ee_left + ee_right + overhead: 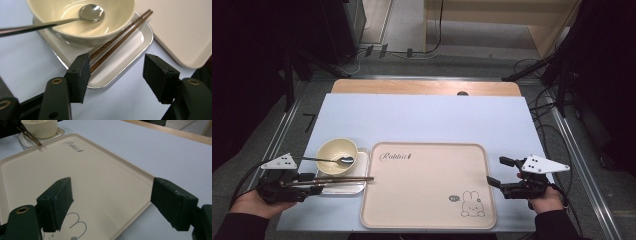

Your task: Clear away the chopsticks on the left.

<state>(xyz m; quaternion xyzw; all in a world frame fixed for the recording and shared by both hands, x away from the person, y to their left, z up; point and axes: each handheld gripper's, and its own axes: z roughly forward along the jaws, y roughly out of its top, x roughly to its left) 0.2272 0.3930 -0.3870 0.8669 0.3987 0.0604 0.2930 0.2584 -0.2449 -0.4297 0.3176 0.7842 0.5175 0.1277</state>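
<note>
Pale blue desk (427, 117) carried everything, with a grey floor and cables around it. We used the beige tray (427, 192) as our landmark: it lay flat at the near middle of the desk, with a rabbit drawing in its near right corner.

Just left of the tray sat a small metal dish (357, 186), with a cream bowl (336, 150) on its far part. A spoon (343, 160) rested in the bowl, its handle sticking out away from the tray. A pair of brown chopsticks (117, 41) lay across the dish beside the bowl, tips reaching over the tray's left edge.

Our left gripper (116, 73) sat left of the tray at the dish's near edge. Its fingers were spread wide; the chopstick ends lay against the inner face of one finger and nothing was pinched.

Our right gripper (111, 206) hovered at the tray's right edge, fingers spread, nothing between them.
</note>
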